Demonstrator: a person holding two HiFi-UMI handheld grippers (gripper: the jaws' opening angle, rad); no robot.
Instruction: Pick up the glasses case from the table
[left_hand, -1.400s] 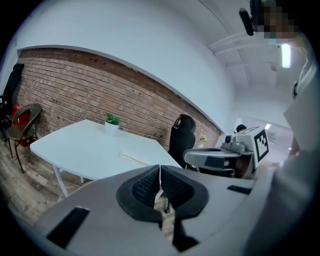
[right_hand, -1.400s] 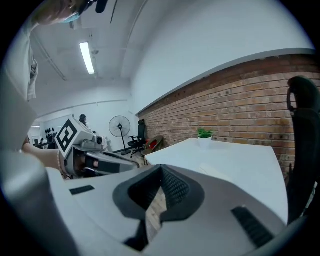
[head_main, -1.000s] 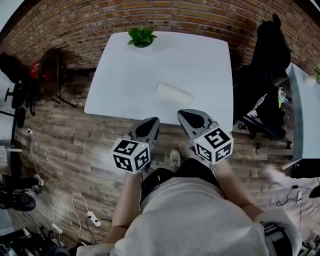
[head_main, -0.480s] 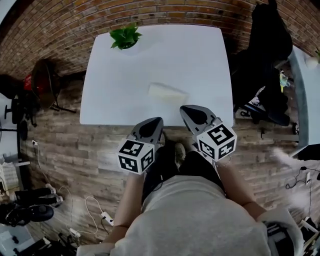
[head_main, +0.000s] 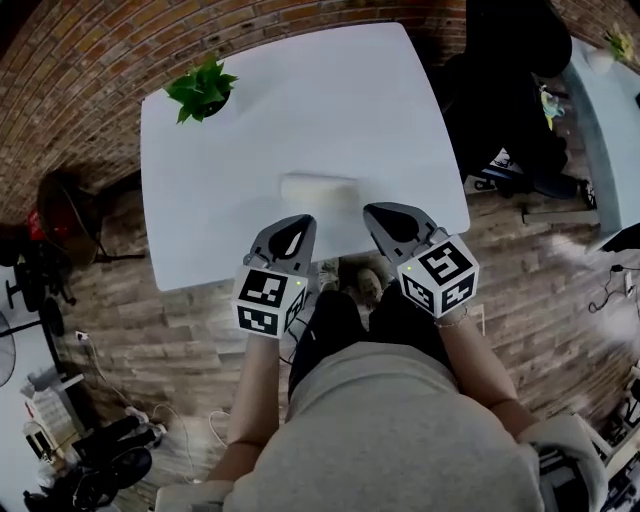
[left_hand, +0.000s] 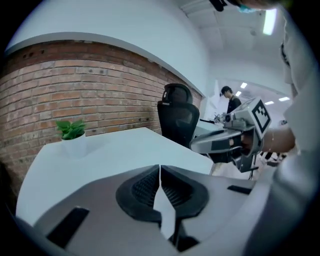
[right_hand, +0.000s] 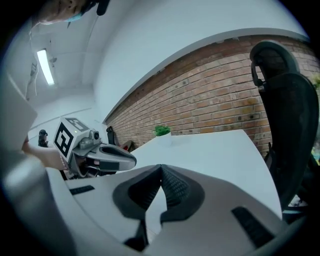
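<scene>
The white glasses case (head_main: 319, 188) lies flat on the white table (head_main: 220, 150), near its front edge. My left gripper (head_main: 300, 221) hangs over the table's front edge, just short of the case and to its left, jaws shut on nothing. My right gripper (head_main: 374, 213) is at the case's right, also over the front edge, shut and empty. In the left gripper view my left gripper (left_hand: 159, 166) shows its pads pressed together; the case is hidden behind it. In the right gripper view my right gripper (right_hand: 160, 166) is closed too, and my left gripper (right_hand: 131, 161) sits at the left.
A small green plant in a white pot (head_main: 205, 92) stands at the table's far left corner. A black office chair (head_main: 505, 75) is beside the table's right side. Brick floor, cables and gear surround the table; a second table (head_main: 605, 120) sits at the far right.
Both grippers have come forward over the table's front edge toward the case. The view has swung, so the table and plant now sit further left.
</scene>
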